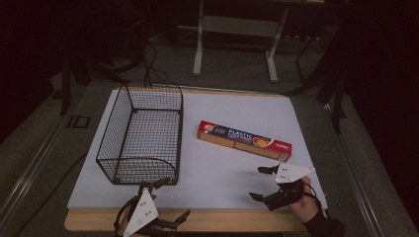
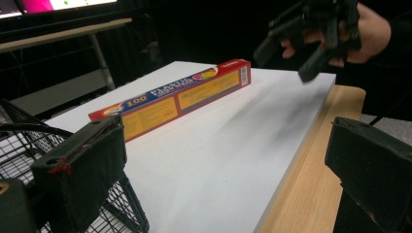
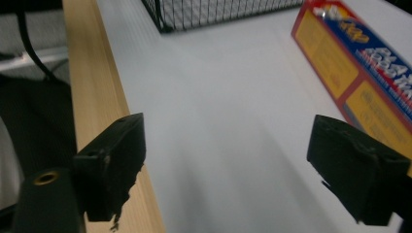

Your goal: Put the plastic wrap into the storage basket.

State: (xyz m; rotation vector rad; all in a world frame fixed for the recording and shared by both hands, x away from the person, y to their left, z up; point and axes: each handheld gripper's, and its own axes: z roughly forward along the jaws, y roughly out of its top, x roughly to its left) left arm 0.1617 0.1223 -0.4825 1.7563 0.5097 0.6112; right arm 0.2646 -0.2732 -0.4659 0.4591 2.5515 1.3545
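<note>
Item: long, narrow red-and-blue cardboard box of plastic wrap (image 1: 244,140), printed with yellow panels on its side. It lies flat on the white board (image 1: 222,177) that covers the wooden table (image 1: 207,220), set slantwise, its left end near the black wire-mesh basket (image 1: 141,136) but apart from it, its right end toward the board's right edge. Nothing rests on it or touches it.

Handling, as judged: light for its length; thin card walls, stiff along the run but likely to dent under a hard pinch; a glossy print that may slide between pads. A roll inside would put the weight evenly along the length, so a hold near one end would probably let the far end droop or swing. Best hold, by this reading: across the narrow width, close to the middle of the length, jaws on the two long side faces.

Right gripper (image 1: 262,182): held in the person's hand at the board's near right corner, just short of the box; jaws spread wide with nothing between them. In the right gripper view the box sits ahead and to the right of the jaws.

Left gripper (image 1: 165,200): at the near table edge, just before the basket's front corner; jaws wide apart, empty.
</note>
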